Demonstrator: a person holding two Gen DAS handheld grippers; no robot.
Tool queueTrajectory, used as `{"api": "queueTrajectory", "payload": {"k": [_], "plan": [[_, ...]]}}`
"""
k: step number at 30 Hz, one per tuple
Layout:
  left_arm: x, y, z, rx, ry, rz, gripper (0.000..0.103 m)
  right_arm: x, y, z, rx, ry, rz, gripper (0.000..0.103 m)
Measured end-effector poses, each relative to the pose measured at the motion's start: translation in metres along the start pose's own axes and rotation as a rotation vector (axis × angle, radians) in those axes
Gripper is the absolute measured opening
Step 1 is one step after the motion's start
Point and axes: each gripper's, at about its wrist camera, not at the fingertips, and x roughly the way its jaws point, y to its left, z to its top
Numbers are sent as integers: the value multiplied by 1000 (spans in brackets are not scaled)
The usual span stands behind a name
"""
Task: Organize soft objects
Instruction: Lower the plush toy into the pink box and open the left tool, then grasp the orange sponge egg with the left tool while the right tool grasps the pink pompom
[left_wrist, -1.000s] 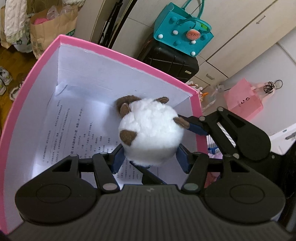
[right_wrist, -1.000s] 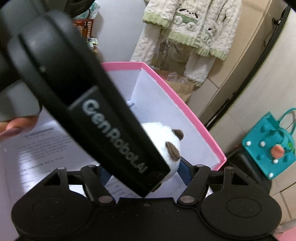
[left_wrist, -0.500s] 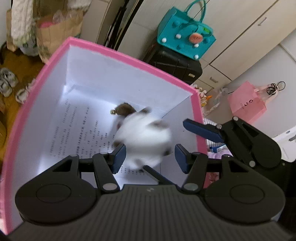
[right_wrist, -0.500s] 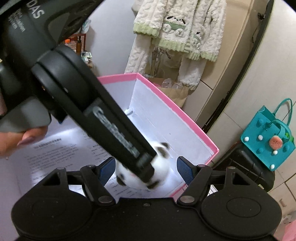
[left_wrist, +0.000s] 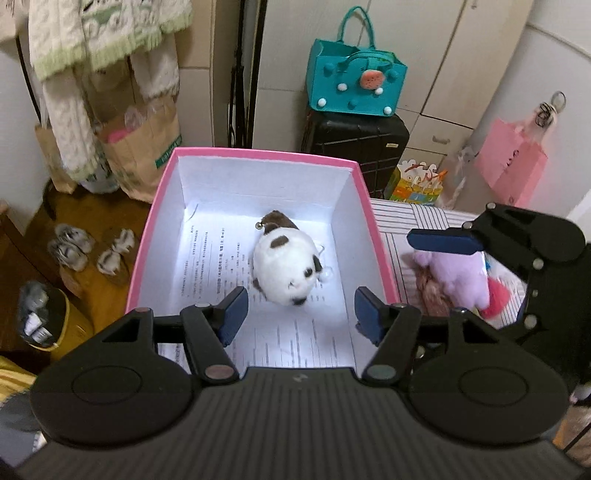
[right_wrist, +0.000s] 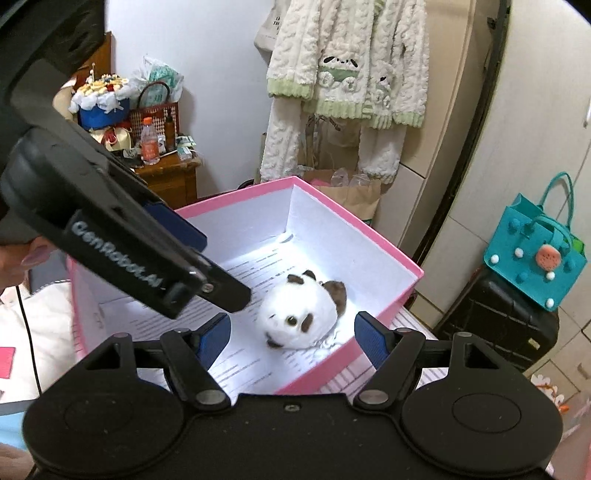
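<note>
While the plush toy (left_wrist: 286, 271) lies free in the pink box (left_wrist: 142, 243), both hand-held grippers (left (left_wrist: 300, 312) widening, right (right_wrist: 291, 341)) gape empty.

One pink box (left_wrist: 373, 229), one white plush (left_wrist: 286, 271) inside, one purple plush (left_wrist: 458, 273), two tongs.

A: Where's the white plush toy (left_wrist: 286, 271)?
B: Lying on the printed paper in the pink box (left_wrist: 373, 229), beyond the left tool's (left_wrist: 298, 310) opening tips, untouched.
A: Looks?
B: Round, fluffy, brown patches. Purple plush (left_wrist: 458, 275) outside, to the right.
</note>
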Motion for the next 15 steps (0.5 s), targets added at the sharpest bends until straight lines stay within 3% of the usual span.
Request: {"api": "queueTrajectory", "payload": {"k": [15], "plan": [[-74, -58, -44, 178, 2, 29, 71, -100, 8, -37, 68, -6, 58, 79]]}}
